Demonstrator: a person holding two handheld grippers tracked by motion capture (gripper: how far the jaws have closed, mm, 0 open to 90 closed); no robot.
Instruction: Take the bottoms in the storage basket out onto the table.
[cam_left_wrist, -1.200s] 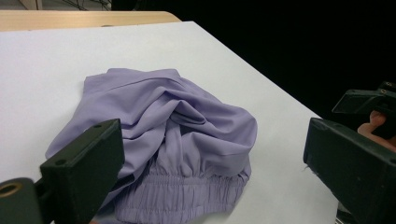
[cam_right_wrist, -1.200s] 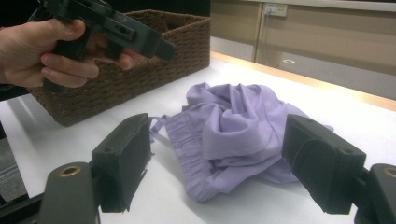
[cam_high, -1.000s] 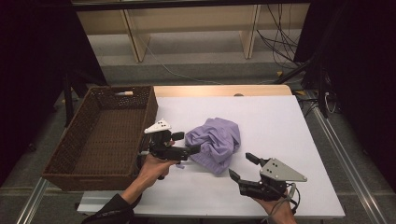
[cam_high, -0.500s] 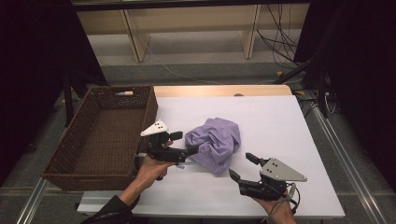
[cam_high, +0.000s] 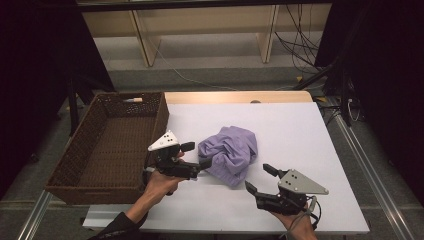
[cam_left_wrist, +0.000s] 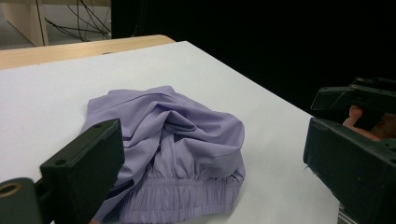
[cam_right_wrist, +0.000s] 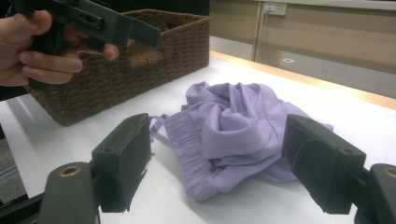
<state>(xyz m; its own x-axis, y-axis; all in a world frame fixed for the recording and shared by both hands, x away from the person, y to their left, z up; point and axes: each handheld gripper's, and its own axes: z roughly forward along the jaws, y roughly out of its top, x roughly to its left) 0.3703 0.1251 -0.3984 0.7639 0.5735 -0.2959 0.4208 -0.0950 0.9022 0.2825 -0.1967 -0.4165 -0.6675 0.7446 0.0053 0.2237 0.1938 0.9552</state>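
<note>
Left gripper (cam_high: 196, 155) jaws spread, at 9 o'clock edge of the crumpled purple cloth (cam_high: 230, 153), just beside it, not pinching. Right gripper (cam_high: 259, 180) jaws spread too, near cloth's 5 o'clock, apart. Cloth mid-table (cam_high: 300, 130). Wicker basket (cam_high: 107, 150) at 9 o'clock, close behind left hand (cam_high: 159, 182).

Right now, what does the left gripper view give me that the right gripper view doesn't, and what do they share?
Left gripper view alone: the far right gripper with a bit of the hand behind it, and the table's right edge against darkness. Right gripper view alone: the wicker basket, and the left hand holding the left gripper near it. Both: the crumpled purple garment lying loose on the white table, elastic waistband toward the camera, between open tongs that touch nothing.
</note>
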